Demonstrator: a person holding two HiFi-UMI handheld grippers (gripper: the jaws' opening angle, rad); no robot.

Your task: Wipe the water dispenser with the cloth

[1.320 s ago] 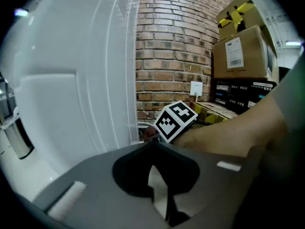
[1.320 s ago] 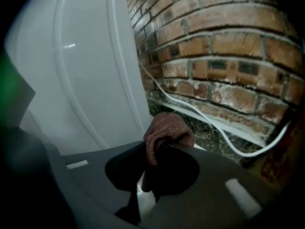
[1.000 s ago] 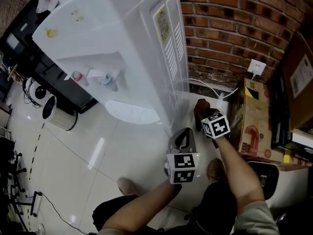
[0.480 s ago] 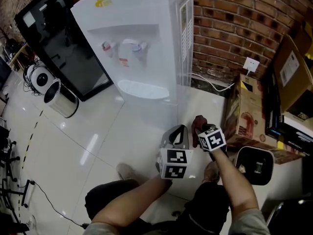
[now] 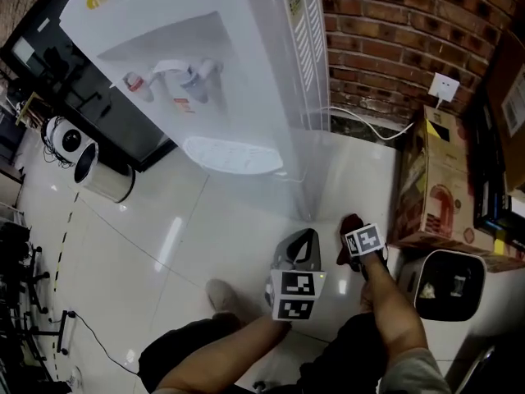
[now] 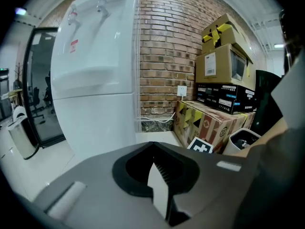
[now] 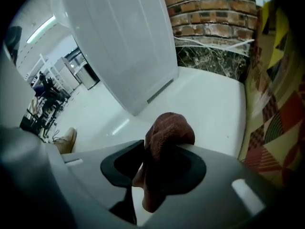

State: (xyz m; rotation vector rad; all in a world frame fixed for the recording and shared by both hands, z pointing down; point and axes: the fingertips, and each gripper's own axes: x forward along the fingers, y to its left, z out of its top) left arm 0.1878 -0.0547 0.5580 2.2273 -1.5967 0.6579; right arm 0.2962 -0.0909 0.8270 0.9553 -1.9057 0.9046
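The white water dispenser (image 5: 205, 72) stands against the brick wall, and its side panel fills the left of the right gripper view (image 7: 124, 46). A brown-red cloth (image 7: 167, 137) is bunched between the jaws of my right gripper (image 7: 157, 171). Those jaws have just been opening, but the cloth still fills the gap and touches both. In the head view the cloth (image 5: 351, 222) sits low over the white floor, right of the dispenser's base. My left gripper (image 5: 302, 240) hovers beside it, jaws together with nothing between them (image 6: 159, 185).
A printed cardboard box (image 5: 439, 179) and a white bin with a black top (image 5: 447, 286) crowd the right side. A wall socket (image 5: 445, 84) feeds a white cable along the brick wall (image 5: 394, 31). A small white bin (image 5: 102, 179) stands left. A shoe (image 5: 220, 295) is below.
Both grippers have sunk toward the floor. The right one came down furthest, carrying the cloth to the floor beside the dispenser's base. The head view has swung.
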